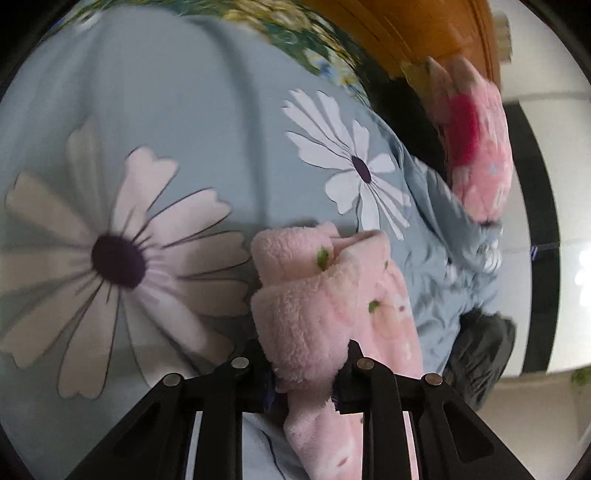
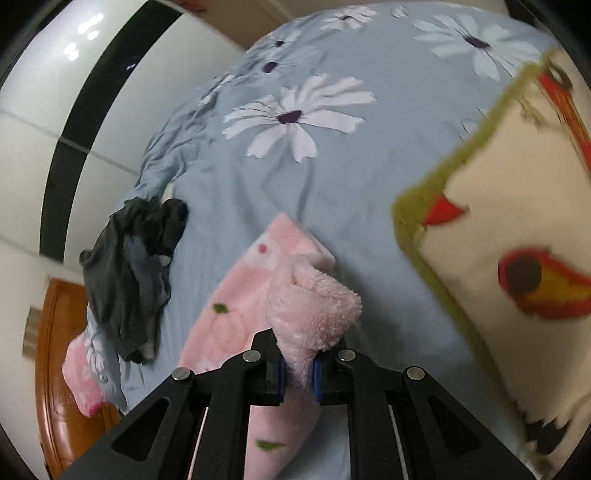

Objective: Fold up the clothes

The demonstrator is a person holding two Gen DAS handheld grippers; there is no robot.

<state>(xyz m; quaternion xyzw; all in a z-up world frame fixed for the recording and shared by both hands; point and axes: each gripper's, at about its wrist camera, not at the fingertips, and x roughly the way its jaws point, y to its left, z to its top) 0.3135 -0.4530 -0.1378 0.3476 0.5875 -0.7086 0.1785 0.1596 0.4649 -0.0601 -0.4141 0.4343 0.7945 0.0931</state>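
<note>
A pink fleece garment [image 1: 317, 306] with small green leaf prints is bunched between the jaws of my left gripper [image 1: 304, 363], which is shut on a thick fold of it. In the right wrist view the same pink fleece garment [image 2: 314, 299] rises in a rolled lump from my right gripper [image 2: 298, 373], whose blue pads pinch it tight. The rest of the garment [image 2: 236, 306] trails flat on the bed to the left of that lump. Both grippers point down at the light blue daisy-print bedsheet [image 1: 207, 122].
A crumpled dark grey garment [image 2: 133, 273] lies on the sheet near the bed's edge. Another pink fleece piece [image 1: 476, 140] hangs at the bed's far corner. A cream cushion with green trim [image 2: 517, 236] sits at the right. Beyond the bed are an orange wooden door [image 1: 424, 33] and white tiled floor [image 2: 40, 122].
</note>
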